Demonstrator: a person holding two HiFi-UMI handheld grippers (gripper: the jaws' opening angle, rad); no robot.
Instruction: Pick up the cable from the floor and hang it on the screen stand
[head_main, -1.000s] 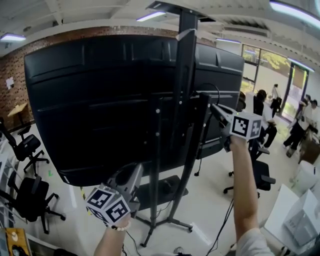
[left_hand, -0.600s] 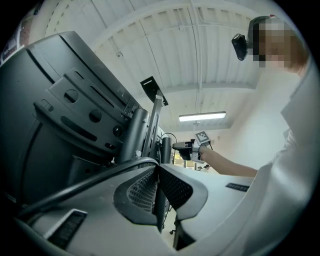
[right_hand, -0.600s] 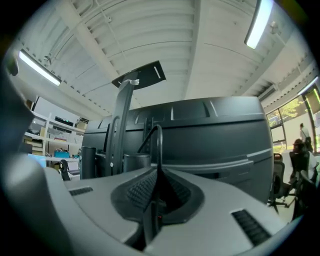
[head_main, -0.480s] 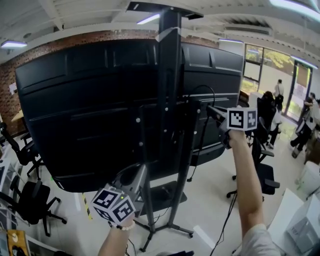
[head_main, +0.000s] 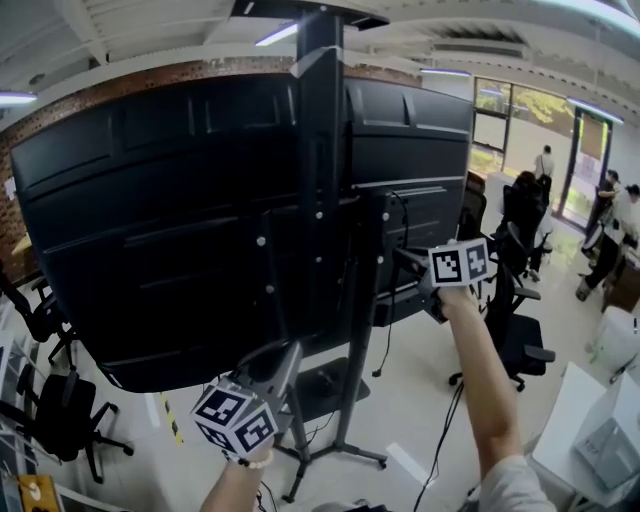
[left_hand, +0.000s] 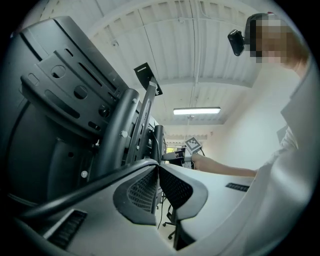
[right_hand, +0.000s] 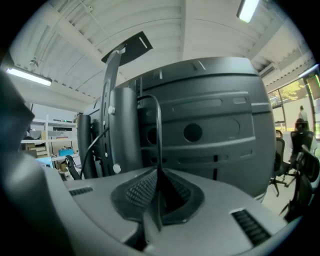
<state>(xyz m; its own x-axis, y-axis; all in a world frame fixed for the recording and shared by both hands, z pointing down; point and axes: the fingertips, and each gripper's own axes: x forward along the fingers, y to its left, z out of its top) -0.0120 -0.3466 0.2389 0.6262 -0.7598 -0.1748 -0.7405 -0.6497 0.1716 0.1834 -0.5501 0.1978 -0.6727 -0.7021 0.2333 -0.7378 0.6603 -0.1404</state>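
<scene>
The left gripper (head_main: 289, 353) and the right gripper (head_main: 399, 253) are each closed on the cable (left_hand: 103, 181), which passes close against the screen stand (head_main: 320, 200). If one of them pulls too hard or lets go too early, I think the cable may slip off the stand and fall to the floor.

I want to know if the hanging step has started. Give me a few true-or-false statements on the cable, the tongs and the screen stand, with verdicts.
1. The left tongs and the right tongs are both shut on the cable. True.
2. The cable lies on the floor untouched. False: both tongs hold it up, next to the stand.
3. The head view looks at the back of the screen. True.
4. In the head view, the right tongs are lower than the left tongs. False: the right tongs are higher, close to the stand's column.
</scene>
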